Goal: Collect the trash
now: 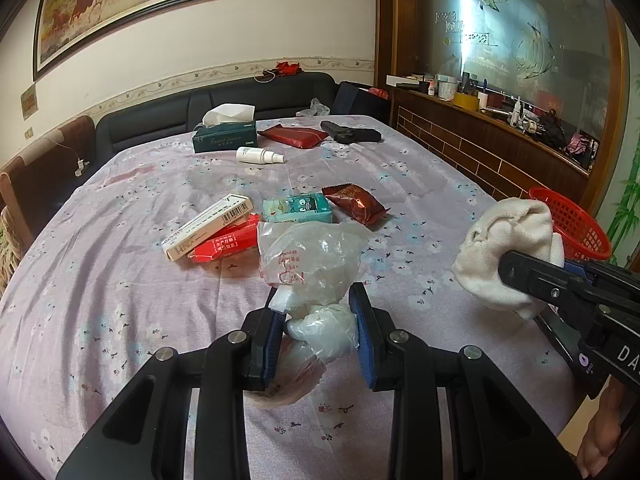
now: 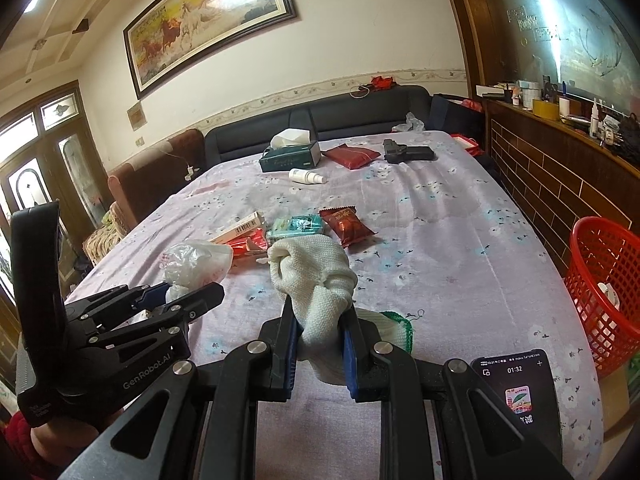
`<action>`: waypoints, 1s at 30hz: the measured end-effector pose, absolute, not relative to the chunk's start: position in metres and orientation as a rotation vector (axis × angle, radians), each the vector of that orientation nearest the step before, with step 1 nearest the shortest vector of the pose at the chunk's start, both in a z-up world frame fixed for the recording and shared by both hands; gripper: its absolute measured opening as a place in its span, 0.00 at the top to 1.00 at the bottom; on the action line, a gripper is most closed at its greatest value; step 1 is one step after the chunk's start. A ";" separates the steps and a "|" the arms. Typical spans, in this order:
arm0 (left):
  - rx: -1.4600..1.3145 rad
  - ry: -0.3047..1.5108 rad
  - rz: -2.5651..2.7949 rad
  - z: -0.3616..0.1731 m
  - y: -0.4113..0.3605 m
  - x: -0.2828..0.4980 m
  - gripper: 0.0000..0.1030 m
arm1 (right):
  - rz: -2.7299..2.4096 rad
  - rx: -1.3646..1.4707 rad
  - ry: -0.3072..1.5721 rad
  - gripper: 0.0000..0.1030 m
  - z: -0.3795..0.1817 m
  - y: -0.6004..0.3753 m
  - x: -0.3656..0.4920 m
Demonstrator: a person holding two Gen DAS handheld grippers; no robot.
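Crinkled, translucent plastic fills the left gripper (image 1: 316, 320): its blue-padded jaws are clamped on a clear plastic bag (image 1: 320, 256) with faint red print too creased to read, the bunched neck squeezed between the pads and the rest ballooning above the counter (image 1: 120, 280), which is draped in a mauve cloth with small pale flowers. The right gripper (image 2: 318, 344) has its jaws closed tight on a white knitted cloth (image 2: 312, 276), soft and ribbed, folded into a lump that stands up from the pads; a green-edged knitted piece (image 2: 394, 326) lies just behind it. Farther out lies a cluster of litter: a long cream carton (image 1: 208, 226) with a barcode, touching a glossy red wrapper (image 1: 228, 242); a teal tissue pack (image 1: 298, 208) with a cartoon face; and a shiny maroon snack sachet (image 1: 356, 204). At the far end sit a dark green tissue box (image 1: 224, 136) with gold script, a white spray bottle (image 1: 258, 155) on its side, a red pouch (image 1: 292, 136) and a black pistol-shaped object (image 1: 350, 133). A red mesh plastic basket (image 2: 604, 296) stands beside the counter on the right. A phone (image 2: 516, 396) mounted on the right gripper reads 01:32.
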State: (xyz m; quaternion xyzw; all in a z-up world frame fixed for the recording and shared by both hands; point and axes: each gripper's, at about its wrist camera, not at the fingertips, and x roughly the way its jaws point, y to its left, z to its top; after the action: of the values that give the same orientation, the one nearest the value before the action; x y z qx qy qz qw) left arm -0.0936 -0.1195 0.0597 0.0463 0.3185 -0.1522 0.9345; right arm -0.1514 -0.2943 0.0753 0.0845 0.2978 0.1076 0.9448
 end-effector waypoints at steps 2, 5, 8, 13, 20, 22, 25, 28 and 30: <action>0.095 0.651 -0.311 0.060 -0.120 -0.093 0.70 | 0.219 0.175 0.607 0.80 0.076 -0.295 -0.151; 0.094 0.652 -0.311 0.060 -0.120 -0.093 0.70 | 0.222 0.178 0.609 0.80 0.076 -0.296 -0.152; 0.094 0.653 -0.313 0.060 -0.120 -0.093 0.70 | 0.221 0.178 0.608 0.80 0.076 -0.295 -0.151; 0.093 0.653 -0.315 0.059 -0.121 -0.092 0.70 | 0.221 0.184 0.611 0.80 0.076 -0.297 -0.151; 0.094 0.654 -0.317 0.059 -0.122 -0.092 0.70 | 0.219 0.193 0.611 0.80 0.076 -0.299 -0.151; 0.093 0.655 -0.319 0.059 -0.123 -0.092 0.70 | 0.219 0.194 0.612 0.80 0.076 -0.300 -0.151; 0.093 0.654 -0.323 0.060 -0.127 -0.093 0.70 | 0.220 0.195 0.612 0.80 0.076 -0.300 -0.151; 0.094 0.655 -0.327 0.060 -0.128 -0.093 0.70 | 0.221 0.197 0.612 0.80 0.075 -0.301 -0.152; 0.095 0.655 -0.328 0.061 -0.128 -0.093 0.70 | 0.220 0.197 0.612 0.80 0.075 -0.301 -0.151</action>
State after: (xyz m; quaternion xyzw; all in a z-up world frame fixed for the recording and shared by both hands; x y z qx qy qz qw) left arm -0.0927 -0.1284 0.0608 0.0462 0.3199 -0.1605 0.9326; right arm -0.1513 -0.3012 0.0754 0.0965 0.3000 0.1079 0.9429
